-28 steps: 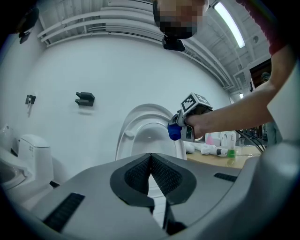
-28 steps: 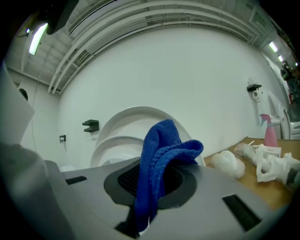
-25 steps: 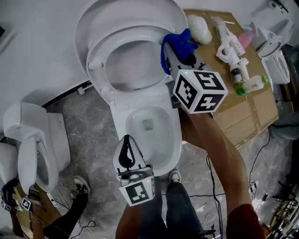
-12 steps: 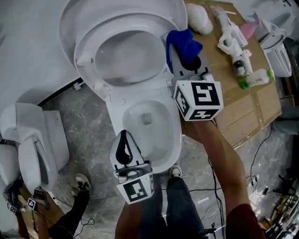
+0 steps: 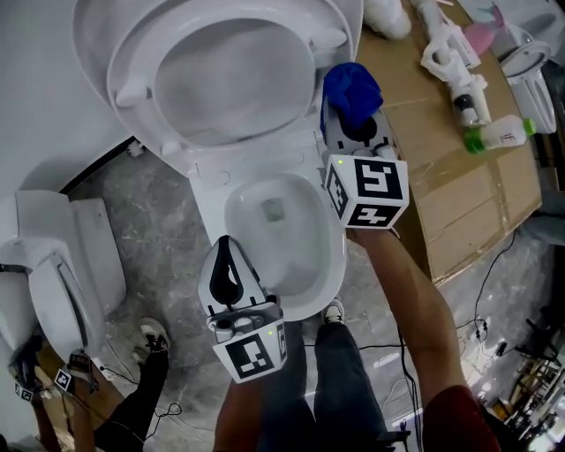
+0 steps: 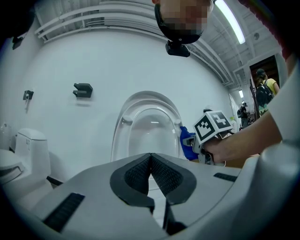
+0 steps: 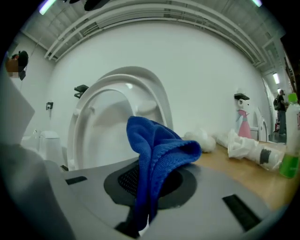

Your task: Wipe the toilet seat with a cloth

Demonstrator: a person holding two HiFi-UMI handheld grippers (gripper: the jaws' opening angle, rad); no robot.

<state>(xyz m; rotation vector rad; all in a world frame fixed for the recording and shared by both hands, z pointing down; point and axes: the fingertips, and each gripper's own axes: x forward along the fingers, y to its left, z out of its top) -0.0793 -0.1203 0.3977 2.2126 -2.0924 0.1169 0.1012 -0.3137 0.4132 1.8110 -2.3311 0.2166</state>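
There are two grippers and one cloth; the left gripper (image 6: 150,157) has its jaws pressed together with nothing between them, and in the head view it hangs above the near rim of the bowl (image 5: 332,256); the right gripper (image 7: 150,187) pinches the blue cloth (image 7: 157,154) between its pads.

The cloth stands up out of the jaws with its long axis roughly upright in the right gripper view; its top folds over and flops to the right; in the head view it bunches beyond the jaws, just beside the right edge of the toilet seat (image 5: 141,124), over the line where the toilet meets the cardboard surface (image 5: 459,190); whether it touches the seat I cannot tell.

There is one seat on this toilet, and it is raised; its oval runs lengthwise away from the person, and its underside faces both grippers, with the lid close behind it.

A second toilet (image 5: 57,265) stands on the floor to the left, well apart.

The bowl is the one open container, and only its drain hollow shows at the bottom.

The cardboard surface carries one white trigger sprayer (image 5: 452,55), one bottle with a green cap (image 5: 499,132), one white wad (image 5: 388,13) and a pink object (image 5: 481,35), all clear of the cloth.
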